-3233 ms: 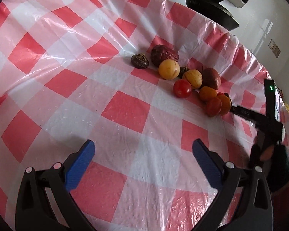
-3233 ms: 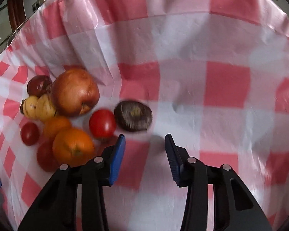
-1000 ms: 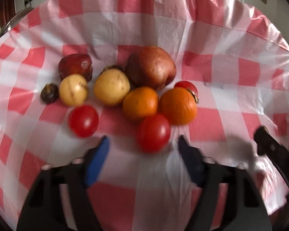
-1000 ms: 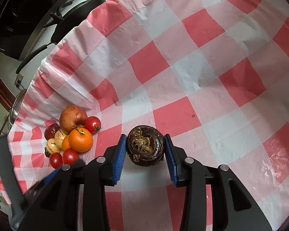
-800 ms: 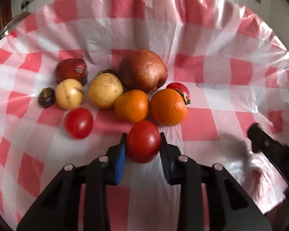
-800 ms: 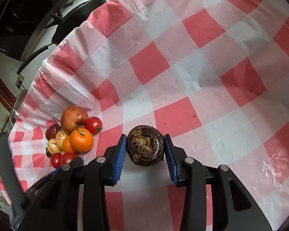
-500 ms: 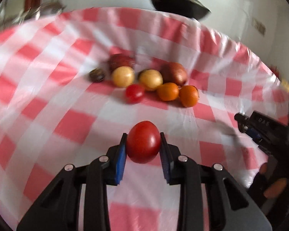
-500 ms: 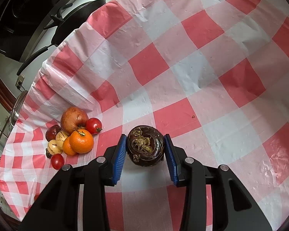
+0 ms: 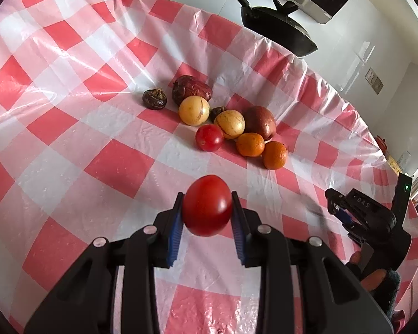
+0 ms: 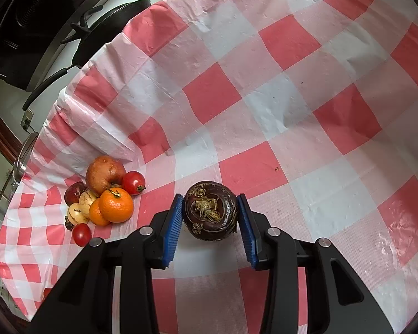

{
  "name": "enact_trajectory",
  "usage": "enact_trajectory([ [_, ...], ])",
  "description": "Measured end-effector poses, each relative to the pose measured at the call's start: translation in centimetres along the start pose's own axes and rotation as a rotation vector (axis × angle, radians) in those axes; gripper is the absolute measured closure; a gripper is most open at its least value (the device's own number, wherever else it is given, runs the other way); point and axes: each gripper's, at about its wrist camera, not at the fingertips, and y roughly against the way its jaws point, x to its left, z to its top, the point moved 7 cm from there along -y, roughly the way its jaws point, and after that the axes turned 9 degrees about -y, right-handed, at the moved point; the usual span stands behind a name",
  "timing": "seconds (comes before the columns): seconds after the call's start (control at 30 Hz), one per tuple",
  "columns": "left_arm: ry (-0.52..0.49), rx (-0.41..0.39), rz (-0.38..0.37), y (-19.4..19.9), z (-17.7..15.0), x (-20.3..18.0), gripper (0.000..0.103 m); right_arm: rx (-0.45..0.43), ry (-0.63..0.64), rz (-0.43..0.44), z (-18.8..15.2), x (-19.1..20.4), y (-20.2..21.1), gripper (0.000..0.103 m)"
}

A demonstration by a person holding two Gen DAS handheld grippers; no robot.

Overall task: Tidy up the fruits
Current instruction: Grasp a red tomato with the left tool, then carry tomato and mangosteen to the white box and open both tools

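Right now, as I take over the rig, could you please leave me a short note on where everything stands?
Left gripper: shut on a red tomato, held above the checked tablecloth.
Right gripper: shut on a dark round fruit, apart from the pile.
Pile near the cloth's edge: a brownish apple, two oranges, two yellow striped fruits, two more tomatoes, a dark red fruit, and small dark ones.
Done: two fruits lifted out of the pile.
Left: set both down in their own spots, then sort the rest.
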Motion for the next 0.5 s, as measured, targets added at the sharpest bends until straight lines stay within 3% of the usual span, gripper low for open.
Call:
enact_trajectory([
  [0.27, 0.014, -0.008, 0.000, 0.3, 0.0, 0.3, 0.071, 0.010, 0.002, -0.006, 0.0, 0.0, -0.2, 0.064],
  [0.5, 0.014, -0.006, 0.059, 2.6, -1.3, 1.3, 0.071, 0.076, 0.022, -0.033, -1.5, 0.2, 0.0, 0.064],
])
